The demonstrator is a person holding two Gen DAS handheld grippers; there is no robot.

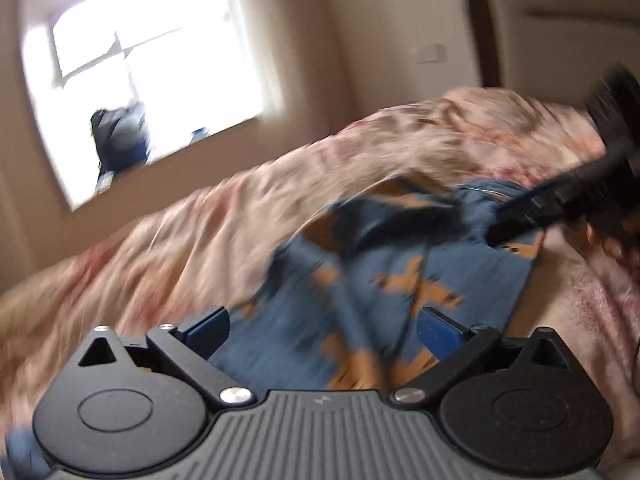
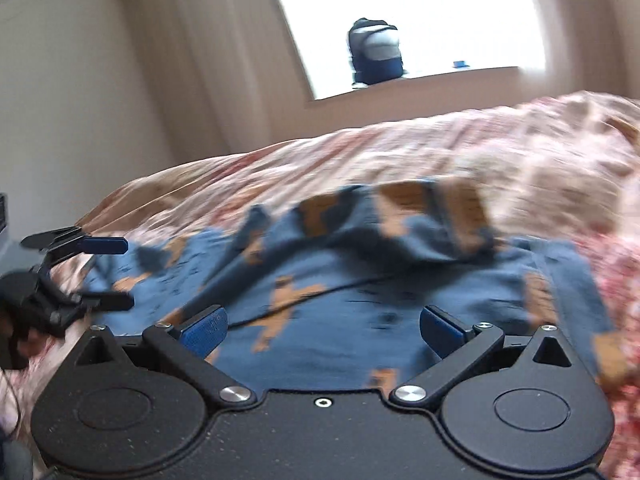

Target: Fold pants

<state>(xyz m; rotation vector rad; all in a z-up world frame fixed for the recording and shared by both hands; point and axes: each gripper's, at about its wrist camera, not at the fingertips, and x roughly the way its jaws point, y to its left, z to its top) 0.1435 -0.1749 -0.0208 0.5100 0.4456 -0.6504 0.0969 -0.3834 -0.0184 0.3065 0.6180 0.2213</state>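
Observation:
Blue pants with an orange pattern (image 1: 380,264) lie crumpled on a bed, blurred in both views. My left gripper (image 1: 322,332) is open just above the near part of the cloth, its blue pads wide apart and not pressing on it. The right gripper (image 1: 516,216) reaches in from the right edge over the far end of the pants. In the right wrist view the pants (image 2: 360,280) spread out under my right gripper (image 2: 322,328), which is open with its pads clear of the fabric. The left gripper (image 2: 104,272) shows at the left edge, fingers apart.
A pink floral bedspread (image 1: 160,248) covers the bed (image 2: 520,160). Behind it is a bright window (image 1: 140,60) with a dark backpack (image 2: 376,52) on the sill. Pale curtains (image 2: 200,60) hang at the left. A dark-framed headboard (image 1: 560,20) stands at the upper right.

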